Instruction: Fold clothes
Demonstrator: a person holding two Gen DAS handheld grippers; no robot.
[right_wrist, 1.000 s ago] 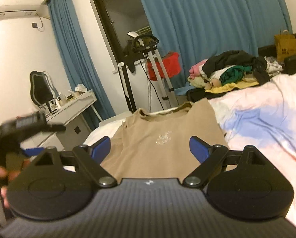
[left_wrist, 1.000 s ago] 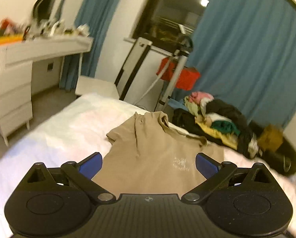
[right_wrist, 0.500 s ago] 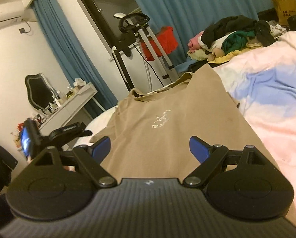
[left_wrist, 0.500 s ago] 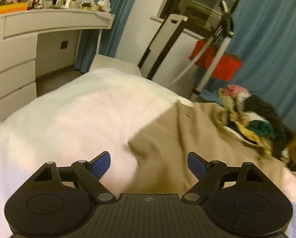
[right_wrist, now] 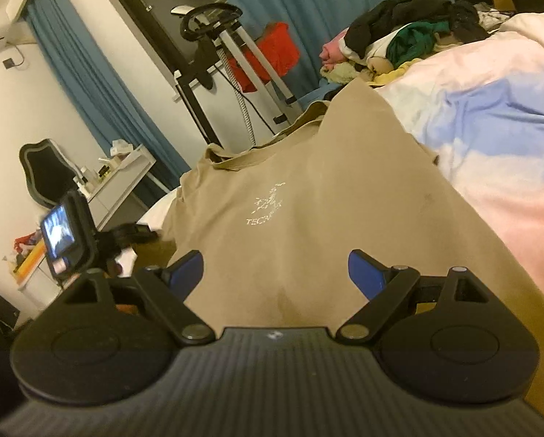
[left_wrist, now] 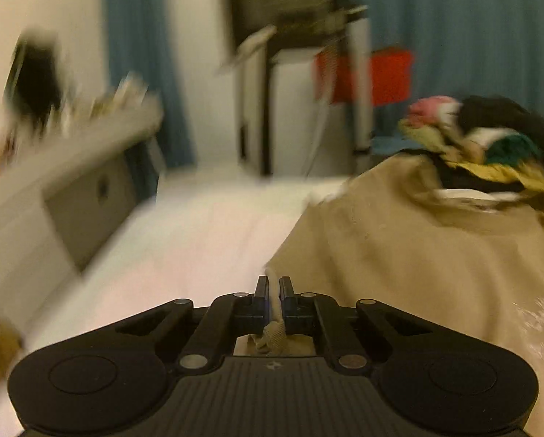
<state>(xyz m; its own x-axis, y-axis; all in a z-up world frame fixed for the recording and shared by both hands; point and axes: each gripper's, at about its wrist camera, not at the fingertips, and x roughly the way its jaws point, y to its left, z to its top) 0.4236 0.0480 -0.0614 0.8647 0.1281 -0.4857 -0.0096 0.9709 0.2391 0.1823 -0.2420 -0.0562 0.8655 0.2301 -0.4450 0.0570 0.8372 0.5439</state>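
bed (right_wrist: 490, 83) fills most of both views, pale quilt, tan t-shirt (right_wrist: 308, 218) spread flat on it, front up, collar toward the far edge, print showing. clothes pile (right_wrist: 399, 40) heaped at the bed's far edge just past the collar, apart from the step. left claw (left_wrist: 273, 291) at the shirt's left side edge, jaws have just been closing and now pinch a fold of tan cloth between them, view blurred. right claw (right_wrist: 275, 271) low over the lower middle of the shirt, jaws wide, nothing between them. step looks like starting the first fold, barely begun. to do it well: right claw should take the same side edge nearer the hem, both lift together, keep the edge taut, carry across in a straight line so no wrinkle drags.
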